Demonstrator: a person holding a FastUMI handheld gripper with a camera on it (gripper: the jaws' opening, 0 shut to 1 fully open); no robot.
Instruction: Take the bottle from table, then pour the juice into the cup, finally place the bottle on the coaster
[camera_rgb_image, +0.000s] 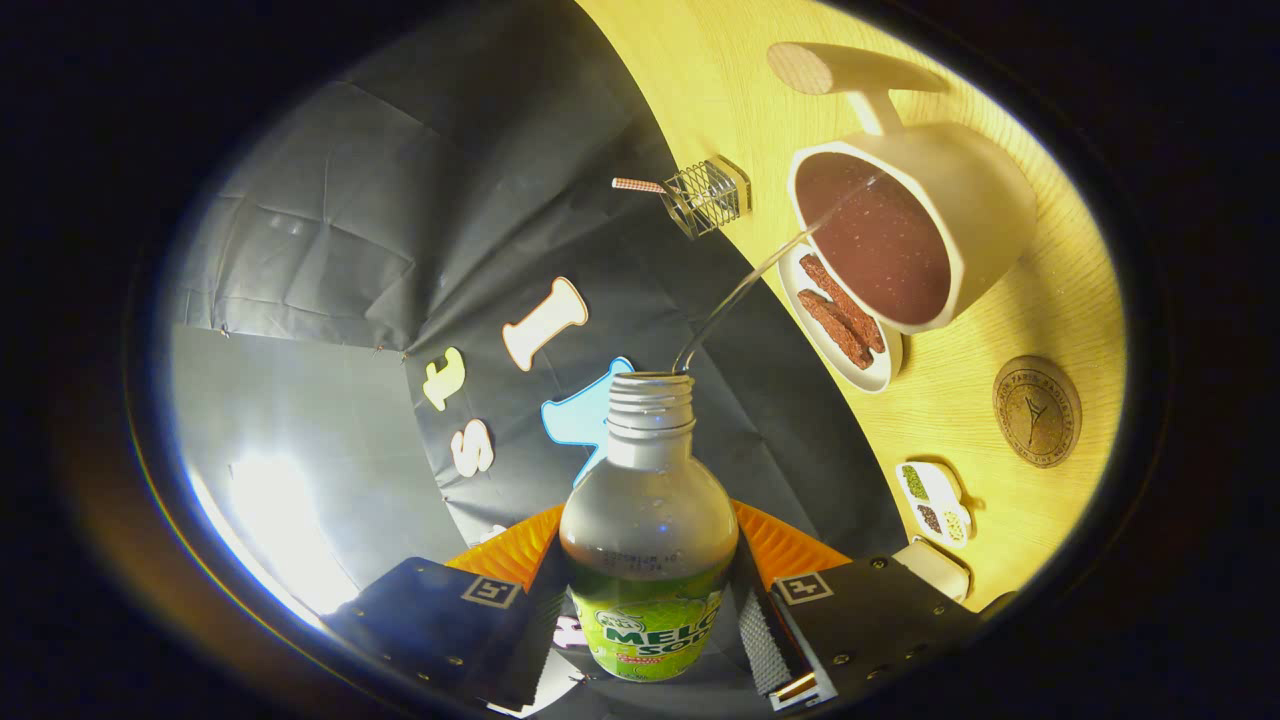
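My gripper (648, 600) is shut on the bottle (648, 520), a clear plastic one with a green label and no cap, held between both fingers and tipped over. A thin clear stream (745, 290) runs from its mouth into the cup (905, 225), a pale mug with a handle and a speckled dark inside, which stands on the wooden table (1040, 320) beyond the fingers. The round brown coaster (1037, 411) lies on the table beside the cup, apart from it and bare.
A small oval dish with brown biscuit strips (838, 318) sits right against the cup. A wire holder with a striped stick (705, 195) stands at the table's edge. A little divided dish of seeds (935, 500) and a pale box (940, 567) lie closer to the fingers.
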